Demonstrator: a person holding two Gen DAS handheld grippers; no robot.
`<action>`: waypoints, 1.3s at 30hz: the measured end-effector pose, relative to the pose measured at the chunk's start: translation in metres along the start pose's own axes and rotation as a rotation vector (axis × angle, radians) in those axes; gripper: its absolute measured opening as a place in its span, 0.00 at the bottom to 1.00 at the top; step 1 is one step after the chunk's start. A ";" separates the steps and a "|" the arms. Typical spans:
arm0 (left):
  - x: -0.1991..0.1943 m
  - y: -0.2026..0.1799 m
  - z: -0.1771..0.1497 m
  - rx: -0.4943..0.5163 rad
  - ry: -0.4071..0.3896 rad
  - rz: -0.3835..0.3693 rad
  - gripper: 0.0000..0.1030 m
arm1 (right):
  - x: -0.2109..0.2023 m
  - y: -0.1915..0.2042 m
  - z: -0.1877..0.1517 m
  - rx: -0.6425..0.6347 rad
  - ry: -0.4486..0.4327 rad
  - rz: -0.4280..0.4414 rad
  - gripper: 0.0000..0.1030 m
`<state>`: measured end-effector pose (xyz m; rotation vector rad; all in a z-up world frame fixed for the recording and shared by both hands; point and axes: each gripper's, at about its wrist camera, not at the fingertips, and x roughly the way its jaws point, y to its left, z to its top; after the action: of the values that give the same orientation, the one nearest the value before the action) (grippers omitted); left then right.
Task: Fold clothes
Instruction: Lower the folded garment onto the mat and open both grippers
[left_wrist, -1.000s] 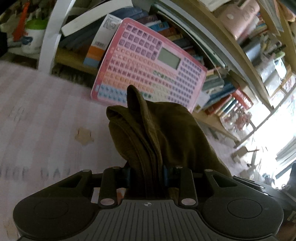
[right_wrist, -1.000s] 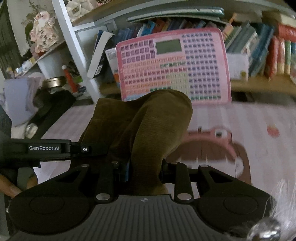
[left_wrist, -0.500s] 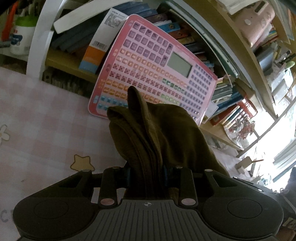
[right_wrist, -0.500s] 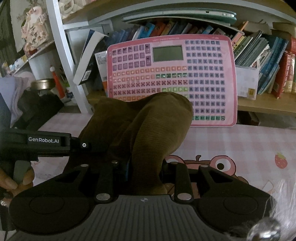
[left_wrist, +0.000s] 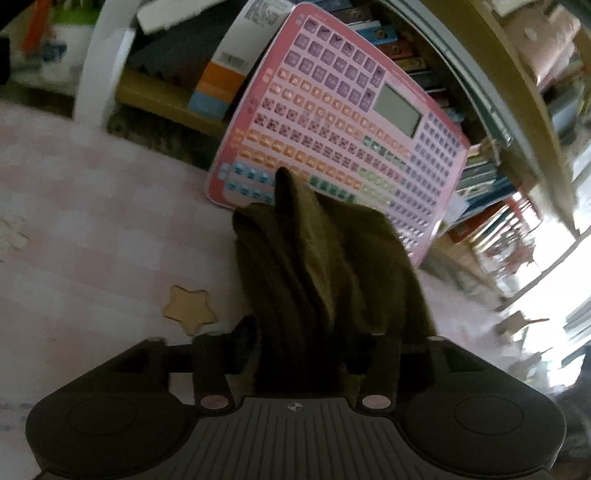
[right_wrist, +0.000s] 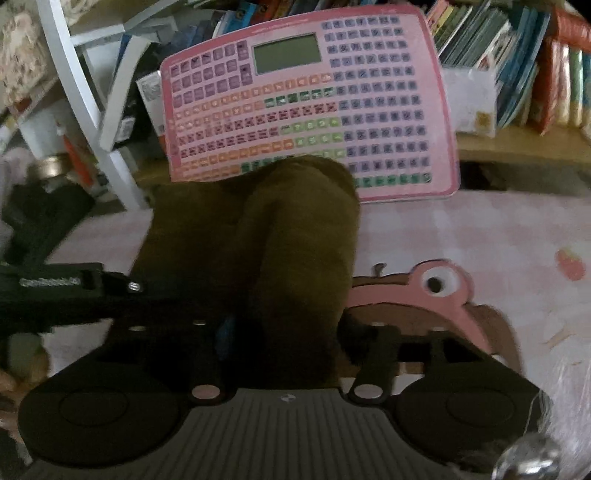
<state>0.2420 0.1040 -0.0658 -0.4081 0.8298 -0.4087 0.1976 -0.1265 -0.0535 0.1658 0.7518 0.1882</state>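
With both sets of jaws just opened around the bunched olive-brown corduroy garment (left_wrist: 325, 266) on the pink checked mat (left_wrist: 92, 229), the left gripper (left_wrist: 295, 354) and right gripper (right_wrist: 295, 350) no longer clamped, the fold could be undone by slumping cloth.

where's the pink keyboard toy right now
In both wrist views the pink keyboard toy leans upright against the bookshelf, straight behind the olive-brown garment.

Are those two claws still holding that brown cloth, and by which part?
No firm hold now. Both claws have just been opening; the bunched near end of the brown cloth still lies between each pair of fingers, loose.
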 end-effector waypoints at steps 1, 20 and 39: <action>-0.005 -0.004 0.000 0.024 -0.008 0.018 0.51 | -0.003 0.002 0.001 -0.008 -0.001 -0.016 0.62; -0.087 -0.048 -0.075 0.164 -0.095 0.252 0.87 | -0.089 0.039 -0.052 -0.082 -0.065 -0.194 0.90; -0.120 -0.089 -0.121 0.216 -0.096 0.394 0.98 | -0.131 0.032 -0.085 -0.033 -0.030 -0.215 0.96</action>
<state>0.0593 0.0655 -0.0204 -0.0580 0.7432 -0.1084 0.0418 -0.1190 -0.0206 0.0557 0.7304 -0.0063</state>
